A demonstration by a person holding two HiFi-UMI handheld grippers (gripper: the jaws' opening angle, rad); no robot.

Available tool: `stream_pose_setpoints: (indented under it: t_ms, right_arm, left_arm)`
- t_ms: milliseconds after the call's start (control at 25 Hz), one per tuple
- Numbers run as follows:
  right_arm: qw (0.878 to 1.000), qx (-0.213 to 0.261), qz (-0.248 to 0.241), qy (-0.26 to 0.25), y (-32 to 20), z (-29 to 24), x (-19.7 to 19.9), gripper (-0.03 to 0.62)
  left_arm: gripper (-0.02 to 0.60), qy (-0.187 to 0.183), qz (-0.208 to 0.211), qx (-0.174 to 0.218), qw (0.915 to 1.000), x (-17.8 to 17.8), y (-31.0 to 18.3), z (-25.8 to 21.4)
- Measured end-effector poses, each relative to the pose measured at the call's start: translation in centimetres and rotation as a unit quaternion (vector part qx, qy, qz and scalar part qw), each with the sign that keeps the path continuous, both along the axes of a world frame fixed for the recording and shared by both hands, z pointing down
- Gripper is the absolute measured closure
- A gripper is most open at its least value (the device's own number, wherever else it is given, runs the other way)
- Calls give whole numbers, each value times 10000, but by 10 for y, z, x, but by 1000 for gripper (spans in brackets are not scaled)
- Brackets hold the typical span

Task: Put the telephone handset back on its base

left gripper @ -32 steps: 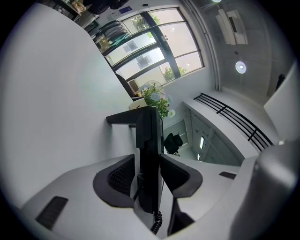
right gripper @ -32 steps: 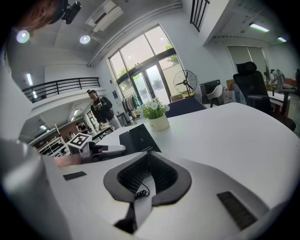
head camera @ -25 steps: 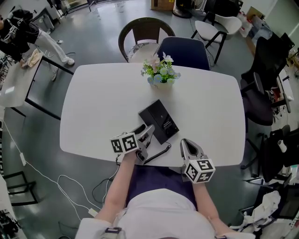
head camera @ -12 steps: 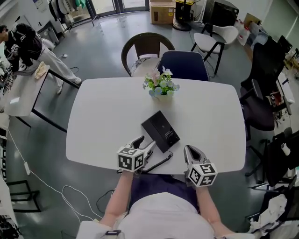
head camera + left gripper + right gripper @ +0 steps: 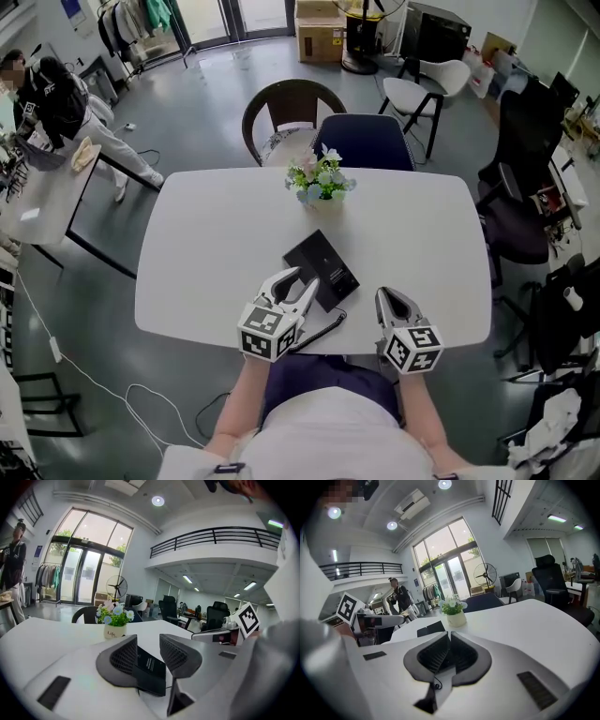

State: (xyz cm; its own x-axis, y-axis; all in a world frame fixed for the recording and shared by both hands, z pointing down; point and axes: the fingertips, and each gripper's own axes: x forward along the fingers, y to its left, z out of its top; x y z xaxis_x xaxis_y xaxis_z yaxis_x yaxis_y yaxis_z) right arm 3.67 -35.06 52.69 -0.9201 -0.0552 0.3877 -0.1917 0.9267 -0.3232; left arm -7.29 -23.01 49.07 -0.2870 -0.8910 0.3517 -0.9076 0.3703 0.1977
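The black telephone (image 5: 324, 262) lies at a slant on the white table (image 5: 206, 244). It reads as one block, and I cannot tell its handset from its base. A coiled black cord (image 5: 322, 329) trails off its near side to the table's front edge. My left gripper (image 5: 295, 287) hangs above the telephone's near left corner. Its jaws have just been closing and stand apart with nothing between them. Through that gap the left gripper view shows the telephone (image 5: 149, 667). My right gripper (image 5: 393, 300) hovers over the front edge, shut and empty (image 5: 448, 635).
A small pot of flowers (image 5: 321, 184) stands at the table's far middle. Behind it are a brown chair (image 5: 281, 108) and a blue chair (image 5: 367, 141). A person (image 5: 52, 94) stands at another table far left. Black office chairs (image 5: 520, 197) stand to the right.
My left gripper has lifted off the table beside the telephone and rolled, so its marker cube now faces up, and its jaws stand narrower. The right gripper rose slightly. The telephone has not moved.
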Motion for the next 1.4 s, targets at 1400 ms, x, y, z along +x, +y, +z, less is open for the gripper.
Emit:
stream_pose_setpoints:
  t_ms: [1400]
  right_arm:
    - [9950,872,-40,-484,-9,-46,17,559]
  left_arm:
    - [566,-455,148,483,9977,35,-21,-12]
